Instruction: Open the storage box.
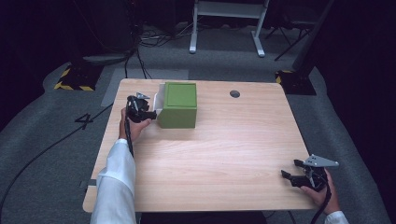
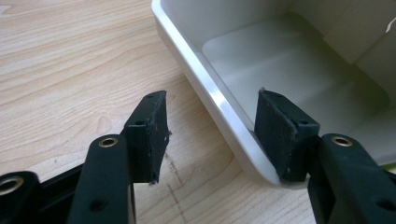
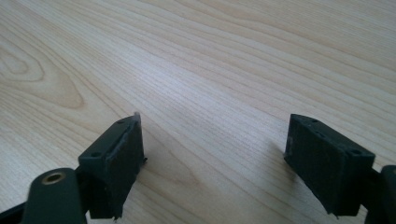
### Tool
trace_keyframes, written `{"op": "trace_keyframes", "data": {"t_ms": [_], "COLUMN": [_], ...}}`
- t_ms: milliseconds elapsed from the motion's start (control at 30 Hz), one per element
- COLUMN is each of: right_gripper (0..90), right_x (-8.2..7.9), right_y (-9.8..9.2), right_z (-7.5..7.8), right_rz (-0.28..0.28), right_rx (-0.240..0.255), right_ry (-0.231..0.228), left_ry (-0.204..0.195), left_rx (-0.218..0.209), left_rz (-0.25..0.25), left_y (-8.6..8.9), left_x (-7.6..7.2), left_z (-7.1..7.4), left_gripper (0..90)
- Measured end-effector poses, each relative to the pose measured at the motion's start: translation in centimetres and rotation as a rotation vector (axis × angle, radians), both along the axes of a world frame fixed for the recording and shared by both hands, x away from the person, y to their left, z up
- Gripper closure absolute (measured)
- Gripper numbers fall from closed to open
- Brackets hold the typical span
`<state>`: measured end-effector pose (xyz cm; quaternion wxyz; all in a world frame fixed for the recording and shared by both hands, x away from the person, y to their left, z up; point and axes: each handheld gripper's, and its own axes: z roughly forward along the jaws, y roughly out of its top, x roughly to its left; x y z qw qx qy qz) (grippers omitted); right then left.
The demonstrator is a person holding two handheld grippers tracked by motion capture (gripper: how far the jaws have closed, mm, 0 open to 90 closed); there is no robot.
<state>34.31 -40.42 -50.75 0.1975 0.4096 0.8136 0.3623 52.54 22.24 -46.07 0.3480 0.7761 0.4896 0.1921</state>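
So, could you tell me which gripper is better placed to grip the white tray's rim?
Left gripper: its open jaws already straddle the white tray rim. The right gripper sits far off.

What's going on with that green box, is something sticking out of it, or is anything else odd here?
A white tray pokes out of the green box's left side, like a drawer slid partly open, and it looks empty. The left gripper straddles its rim, jaws open. Faint pencil marks cross the table there. Nothing looks spilled or broken.

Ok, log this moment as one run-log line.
left gripper: open, jaws straddling white tray wall | tray: beside green box | right gripper: open, over bare table, near right corner
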Motion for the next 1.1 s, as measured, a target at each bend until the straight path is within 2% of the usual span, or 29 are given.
{"op": "trace_keyframes", "data": {"t_ms": [200,333,433,633,1100], "right_gripper": [19.7,19.7,19.7,19.7,19.6], "right_x": [0.0,0.0,0.1,0.1,0.0], "right_y": [0.0,0.0,0.0,0.0,0.1], "right_z": [0.0,0.0,0.0,0.0,0.0], "right_rz": [0.000,-0.002,0.000,-0.001,-0.001], "right_rx": [0.000,0.005,0.006,0.007,0.003], "right_ry": [0.000,0.006,0.008,0.009,0.002], "left_ry": [0.008,0.030,0.029,0.015,0.015], "left_rx": [-0.003,-0.024,-0.039,-0.034,-0.029], "left_rz": [0.004,0.000,0.006,0.009,0.037], "left_y": [1.2,2.3,3.1,3.9,5.6], "left_x": [-0.2,-0.2,-0.3,-0.6,-0.8], "left_z": [0.0,-0.3,-0.5,-0.7,-0.6], "left_gripper": [47.5,47.9,47.7,48.1,47.6]}}
